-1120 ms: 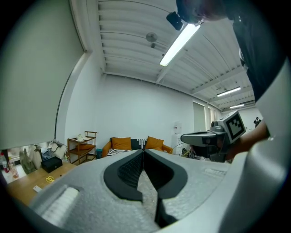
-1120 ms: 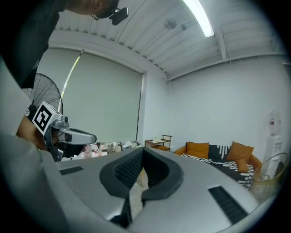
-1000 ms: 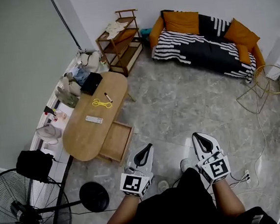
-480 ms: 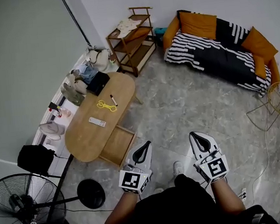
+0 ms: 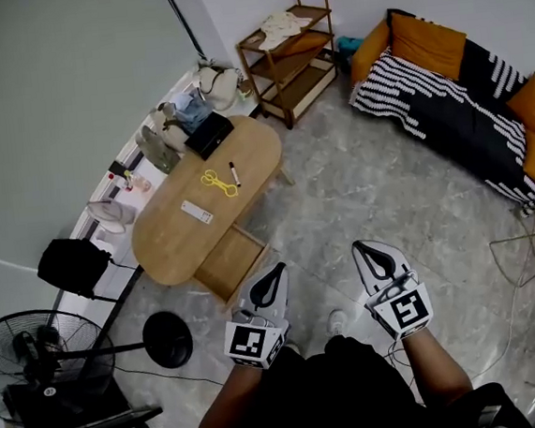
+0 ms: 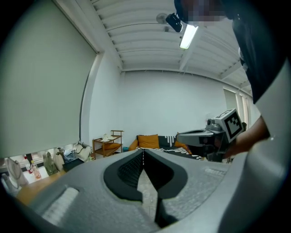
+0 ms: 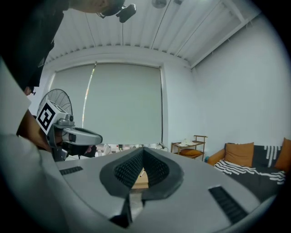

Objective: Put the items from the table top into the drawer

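Wooden and oval, carrying four things on the tabletop (image 5: 172,246): one white remote (image 5: 197,211) near the middle, one yellow looped item (image 5: 217,181) just beyond it, one dark marker (image 5: 233,173) beside that toward the right edge, and one black box (image 5: 208,134) at the far end. Hard to tell what the yellow item is.

Under the near long edge, one drawer (image 5: 232,262), standing open, with nothing made out inside.

Well apart from all of it, two grippers held over the floor (image 5: 359,190): left gripper (image 5: 275,273) with pads pressed together on nothing, right gripper (image 5: 365,249) likewise closed and empty.

Grey marbled stone underfoot. By the far wall, one wooden shelf (image 5: 289,42) and one black-and-white striped sofa (image 5: 445,106) with orange cushions (image 5: 430,44), cut off at the right edge.

Along the window, a sill (image 5: 88,226) crowded with bags and bottles, too small to count. At lower left, one standing fan (image 5: 37,358), one black bag (image 5: 73,267) and one round black base (image 5: 167,340).
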